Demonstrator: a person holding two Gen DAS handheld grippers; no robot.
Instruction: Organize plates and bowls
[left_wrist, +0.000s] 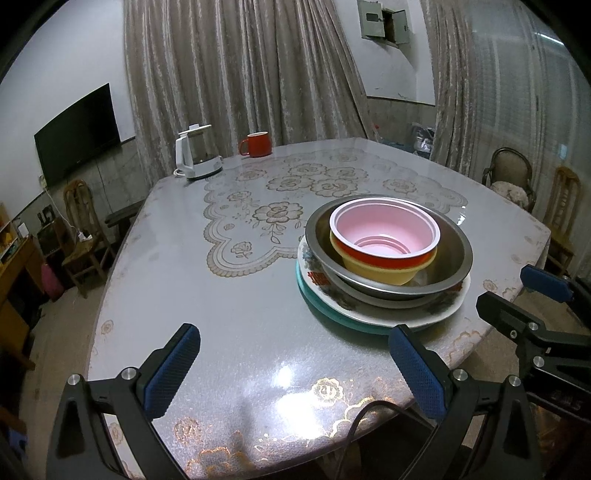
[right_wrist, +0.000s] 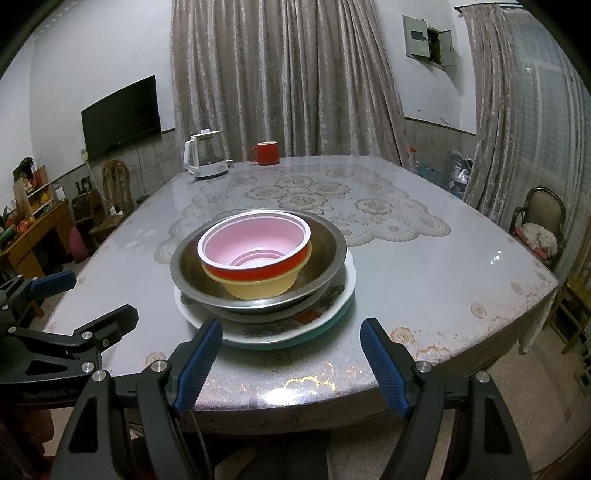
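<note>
Curtained room, wall television; glass-topped desk (right_wrist: 424, 266) with lace-pattern cloth beneath. Stack near the front edge: teal plate (right_wrist: 334, 319) at bottom, white patterned plate (right_wrist: 258, 332) on it, steel bowl (right_wrist: 328, 258) above, yellow bowl (right_wrist: 258, 288) nested inside, red bowl (right_wrist: 255, 243) with pink interior on top, nothing inside it. White kettle (right_wrist: 205, 155) and red mug (right_wrist: 266, 152) at far edge, well apart from the stack. Left hand-held gripper (left_wrist: 295, 369) and right hand-held gripper (right_wrist: 293, 358) both spread wide, holding nothing, just short of the stack.

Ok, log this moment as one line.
left gripper open, empty | right gripper open, empty | bowls nested on plates | table
</note>
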